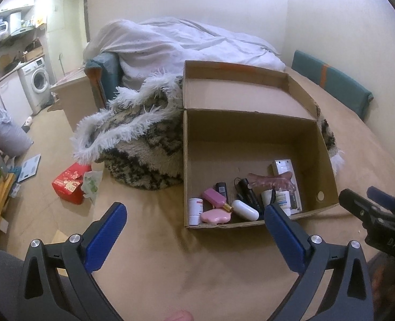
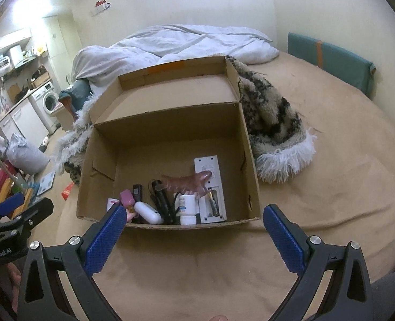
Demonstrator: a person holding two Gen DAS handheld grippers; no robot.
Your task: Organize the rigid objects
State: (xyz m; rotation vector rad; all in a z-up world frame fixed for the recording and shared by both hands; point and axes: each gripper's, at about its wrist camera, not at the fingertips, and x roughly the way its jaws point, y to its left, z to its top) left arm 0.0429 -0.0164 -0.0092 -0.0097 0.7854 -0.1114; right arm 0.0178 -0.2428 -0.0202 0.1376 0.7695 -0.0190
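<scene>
We are holding the left tool (image 1: 194, 214) over the tan bed (image 1: 197, 262) with its blue fingers (image 1: 106, 230) spread wide and nothing lying between them. We are holding the right tool (image 2: 194, 219) beside it, likewise spread wide and empty. Both are pointing down toward the open cardboard box (image 2: 168, 139), which is sitting on the bed just beyond the fingertips. The small rigid objects are lying together along the box's near wall: a white capsule case (image 1: 245, 209), a pink heart-shaped case (image 1: 215, 216), a pink bottle (image 1: 214, 197), a black flashlight (image 1: 248, 191), a white pill bottle (image 2: 188, 206) and a white remote (image 2: 210, 187). A shaggy patterned blanket (image 1: 141, 144) is bunching against the box's side, with a white duvet (image 1: 186, 45) behind it.
</scene>
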